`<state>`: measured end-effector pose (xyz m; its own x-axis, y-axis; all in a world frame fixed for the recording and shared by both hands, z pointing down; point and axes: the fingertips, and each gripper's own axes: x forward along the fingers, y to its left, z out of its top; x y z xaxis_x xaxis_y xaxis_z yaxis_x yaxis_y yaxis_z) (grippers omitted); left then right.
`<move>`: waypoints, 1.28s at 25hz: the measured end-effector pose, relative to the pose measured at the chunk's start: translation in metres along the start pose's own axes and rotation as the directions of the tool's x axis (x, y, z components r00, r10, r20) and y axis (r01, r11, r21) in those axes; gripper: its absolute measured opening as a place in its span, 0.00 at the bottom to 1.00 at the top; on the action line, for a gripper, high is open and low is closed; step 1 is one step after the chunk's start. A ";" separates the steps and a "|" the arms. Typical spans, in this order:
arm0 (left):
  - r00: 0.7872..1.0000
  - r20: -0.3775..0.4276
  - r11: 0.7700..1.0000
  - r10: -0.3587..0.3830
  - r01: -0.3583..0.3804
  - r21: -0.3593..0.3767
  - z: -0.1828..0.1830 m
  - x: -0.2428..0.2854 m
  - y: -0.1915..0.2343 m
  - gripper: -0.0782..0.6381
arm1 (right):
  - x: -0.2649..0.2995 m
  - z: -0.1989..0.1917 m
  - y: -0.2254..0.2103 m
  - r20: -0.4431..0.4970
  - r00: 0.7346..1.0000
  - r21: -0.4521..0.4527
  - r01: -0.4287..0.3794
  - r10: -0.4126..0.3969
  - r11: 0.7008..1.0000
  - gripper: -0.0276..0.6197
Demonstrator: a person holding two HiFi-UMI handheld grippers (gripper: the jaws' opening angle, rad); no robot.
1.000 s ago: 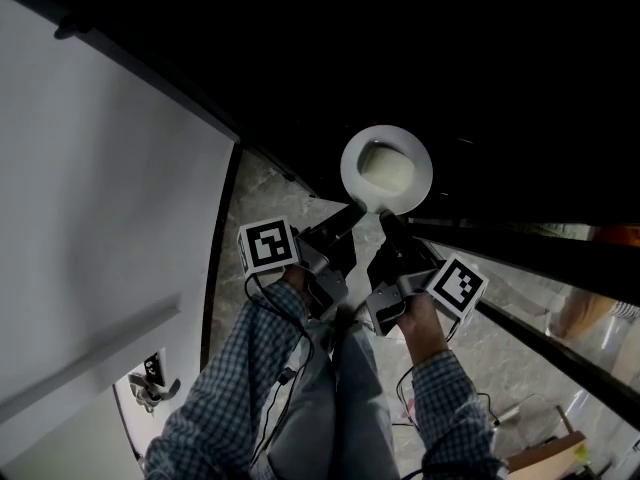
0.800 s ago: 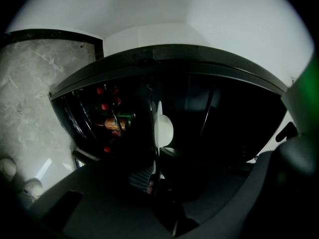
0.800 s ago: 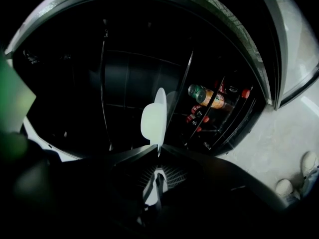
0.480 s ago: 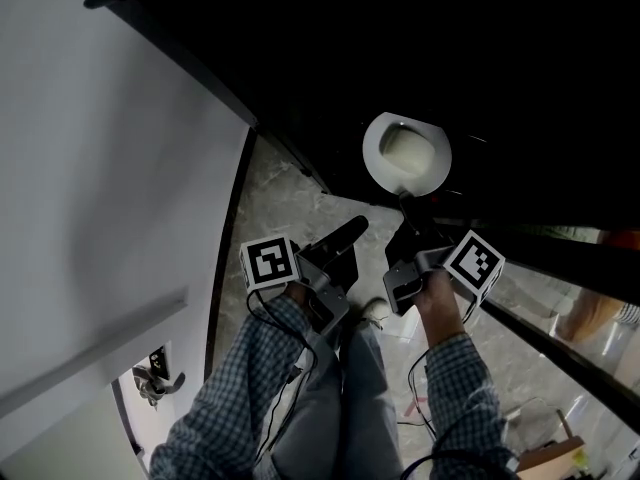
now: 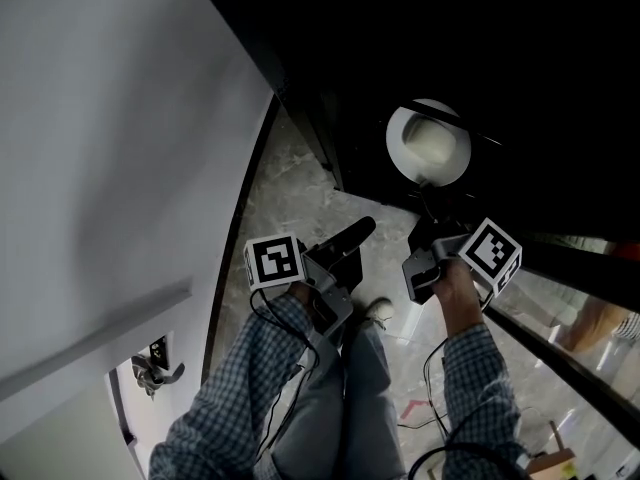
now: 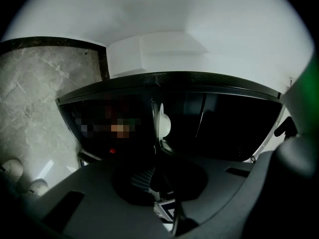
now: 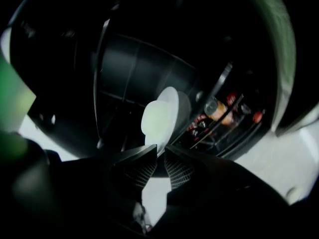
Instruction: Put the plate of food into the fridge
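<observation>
**Holding the plate of food at the dark mouth of the fridge**

Pinching the near rim of the white plate, the right tool has its two ribbed pads closed on the edge, one on each side. The rim is the only thing between them. In the head view the plate lies face up just beyond that tool, with a pale mound of food in its middle. Black fridge interior surrounds it. It is too dark to tell whether the plate rests on a shelf or hangs free.

The right gripper view sees the plate nearly edge-on against curved dark walls. To its right a wire rack holds an orange-labelled container and some small red items.

The left tool is apart from the plate, lower and to the left in the head view. Its jaws are together with nothing between them. In its own view the plate shows only as a thin white sliver ahead, against the glossy black front.

Each tool carries a marker cube, the left cube and the right cube, and checked sleeves run back from both hands. Grey veined stone floor shows below, with a shoe on it. A broad pale panel fills the left of the head view, and a metal door handle sits near its lower edge.
</observation>
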<state>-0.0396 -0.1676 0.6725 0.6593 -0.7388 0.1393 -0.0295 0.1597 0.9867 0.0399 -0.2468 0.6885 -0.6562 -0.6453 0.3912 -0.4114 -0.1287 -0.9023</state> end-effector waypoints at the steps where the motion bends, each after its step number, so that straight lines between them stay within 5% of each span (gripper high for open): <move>1: 1.000 -0.003 1.000 0.002 -0.002 -0.001 -0.001 -0.001 0.000 0.14 | 0.000 0.000 0.001 -0.005 1.000 -0.033 0.010 -0.010 0.999 0.09; 6: 0.998 -0.023 0.998 0.052 -0.051 0.038 -0.002 -0.009 0.008 0.14 | 0.001 0.001 0.005 -0.026 0.999 -0.151 0.025 -0.029 0.988 0.21; 14: 0.989 -0.077 0.990 0.125 -0.120 0.069 -0.004 -0.008 0.022 0.14 | -0.017 -0.018 -0.022 -0.069 0.994 -0.149 0.075 -0.086 0.986 0.22; 16: 0.989 -0.093 0.990 0.119 -0.111 0.083 -0.011 -0.010 0.015 0.14 | -0.031 -0.030 -0.023 -0.106 0.984 -0.247 0.111 -0.141 0.963 0.21; 19: 0.981 -0.124 0.978 0.146 -0.124 0.167 -0.023 -0.011 0.007 0.12 | -0.049 -0.043 -0.017 -0.121 0.974 -0.414 0.127 -0.192 0.901 0.05; 22: 0.962 -0.179 0.948 0.206 -0.150 0.282 -0.044 -0.016 0.000 0.12 | -0.067 -0.056 -0.008 -0.120 0.971 -0.519 0.114 -0.204 0.847 0.05; 25: 0.939 -0.214 0.902 0.269 -0.168 0.397 -0.062 -0.022 -0.014 0.12 | -0.089 -0.062 0.004 -0.123 0.976 -0.537 0.088 -0.181 0.839 0.05; 32: 0.913 -0.233 0.755 0.335 -0.112 0.646 -0.083 -0.029 -0.069 0.12 | -0.134 -0.059 0.040 -0.109 0.980 -0.606 0.068 -0.168 0.792 0.05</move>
<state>0.0059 -0.1030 0.5931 0.7669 -0.4688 0.4383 -0.5818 -0.2197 0.7831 0.0740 -0.1214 0.6107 -0.6427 -0.5284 0.5547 -0.7544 0.3106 -0.5782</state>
